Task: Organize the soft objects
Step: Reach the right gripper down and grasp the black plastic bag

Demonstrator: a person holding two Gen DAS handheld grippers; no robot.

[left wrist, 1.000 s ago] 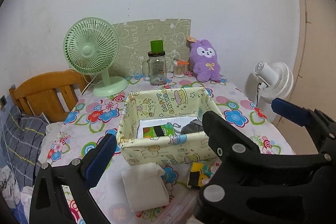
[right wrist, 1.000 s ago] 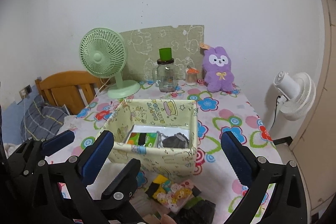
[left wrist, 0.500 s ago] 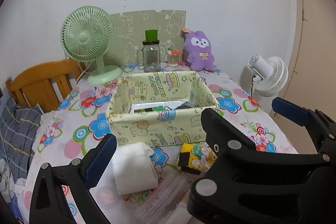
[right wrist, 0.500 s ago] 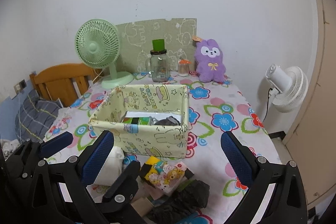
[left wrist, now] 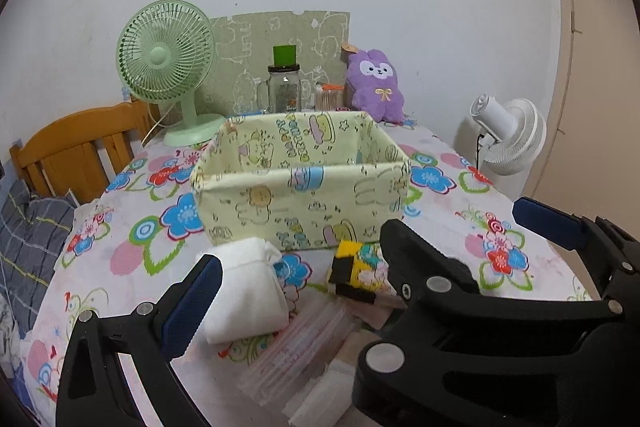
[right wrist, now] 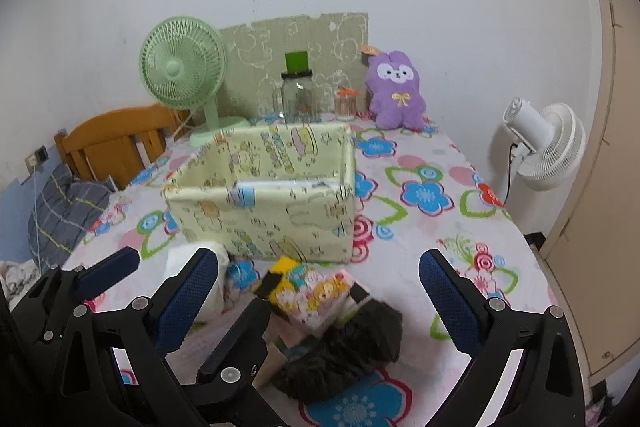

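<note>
Both tools have drawn back and lower since a second ago: the yellow fabric box (left wrist: 300,183) then showed its contents from above, and now only its near wall and inner far wall are seen, the contents hidden. The left tool (left wrist: 360,259) has its blue-padded fingers wide apart and holds nothing; its near-left finger lies just in front of the white folded cloth (left wrist: 244,291), which sits on the flowered desk (left wrist: 480,195) just near-left of the box. The right tool (right wrist: 320,291) is likewise spread apart and empty. Between its fingers lie a yellow patterned soft item (right wrist: 304,287) just near the box's front wall and a dark fuzzy item (right wrist: 352,347) nearer still, both more fully in view than before. Clear plastic bags (left wrist: 296,343) lie at the near edge. On the far side of the desk stand a green fan (left wrist: 166,67), a glass jar (left wrist: 285,89) and a purple plush rabbit (left wrist: 376,87), unmoved. A white fan (left wrist: 508,135) stands off the desk at right.
</note>
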